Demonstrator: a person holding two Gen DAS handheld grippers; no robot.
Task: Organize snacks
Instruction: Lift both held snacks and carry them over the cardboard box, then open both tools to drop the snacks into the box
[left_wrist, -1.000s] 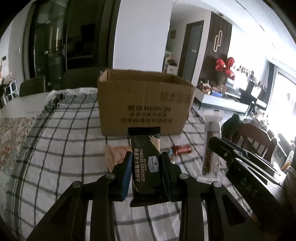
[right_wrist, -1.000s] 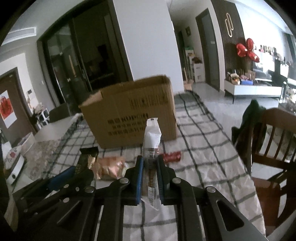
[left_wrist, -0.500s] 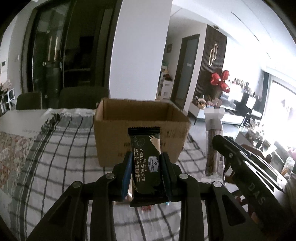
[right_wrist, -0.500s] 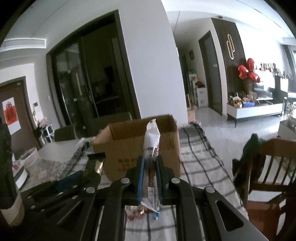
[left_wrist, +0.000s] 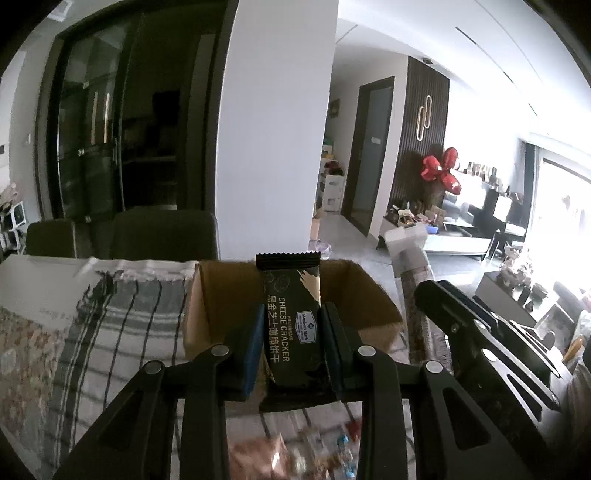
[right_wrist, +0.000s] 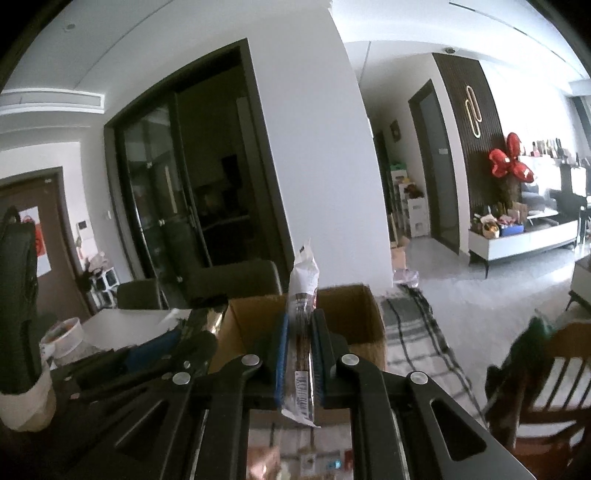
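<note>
My left gripper (left_wrist: 291, 339) is shut on a dark green cheese cracker packet (left_wrist: 291, 321), held upright in front of the open cardboard box (left_wrist: 373, 299). My right gripper (right_wrist: 298, 343) is shut on a long white and brown snack packet (right_wrist: 302, 314), also upright, just short of the box (right_wrist: 354, 317). Both are raised to about the height of the box rim. The right gripper and its packet (left_wrist: 410, 273) show at the right of the left wrist view. The left gripper (right_wrist: 177, 343) shows at the left of the right wrist view.
Loose snacks (left_wrist: 303, 458) lie blurred on the checked tablecloth (left_wrist: 122, 332) below the grippers. Dark chairs (left_wrist: 162, 236) stand behind the table. A wooden chair (right_wrist: 554, 373) is at the right. A white cup (right_wrist: 26, 395) stands at the left.
Both grippers have risen with their packets and moved closer to the box, so its open top now shows. The loose snacks have dropped to the bottom of the views.
</note>
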